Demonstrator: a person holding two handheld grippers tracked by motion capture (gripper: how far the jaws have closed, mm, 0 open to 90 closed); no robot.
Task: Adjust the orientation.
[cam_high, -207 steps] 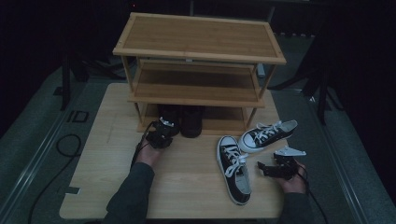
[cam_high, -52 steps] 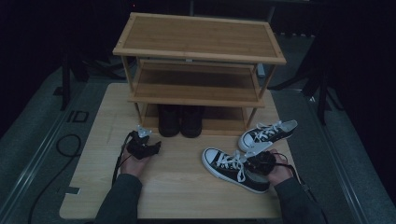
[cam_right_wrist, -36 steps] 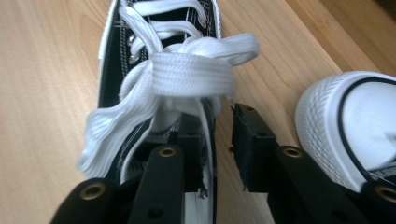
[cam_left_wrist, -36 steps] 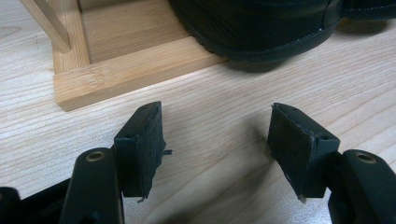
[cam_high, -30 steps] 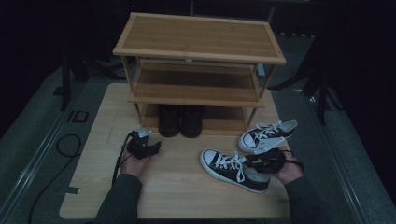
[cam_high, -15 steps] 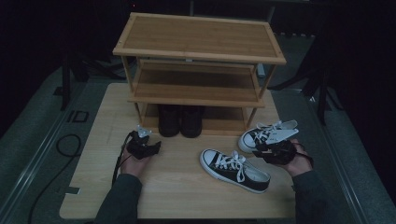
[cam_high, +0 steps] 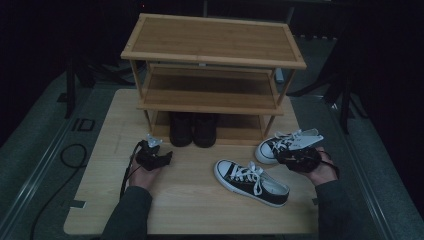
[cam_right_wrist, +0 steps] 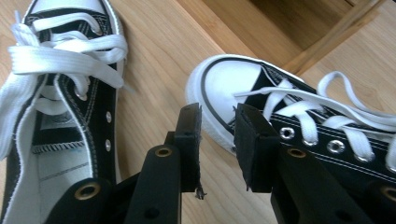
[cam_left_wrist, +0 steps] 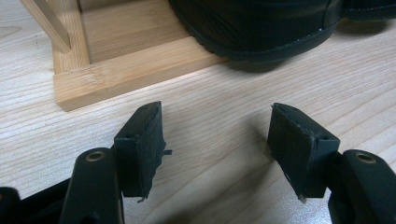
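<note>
In front of the three-tier bamboo shoe rack (cam_high: pixel 212 75), much is dim in the high view: a dark pair of shoes (cam_high: pixel 193 129) on its lowest shelf shows only as black shapes. The right claw (cam_high: pixel 295 159) overlaps the far sneaker (cam_high: pixel 289 142) there, so contact is hard to judge. The right gripper view shows its jaws narrowly parted with the sneaker's white sole edge (cam_right_wrist: pixel 212 125) between them; I cannot tell whether they pinch it. This black canvas sneaker, white-laced with a white toe cap, lies by the rack's front right leg. Its mate (cam_high: pixel 251 181) lies nearer the person, on the worktop (cam_high: pixel 190 200). The left claw (cam_high: pixel 159 156) rests open and empty before the rack's left leg.
</note>
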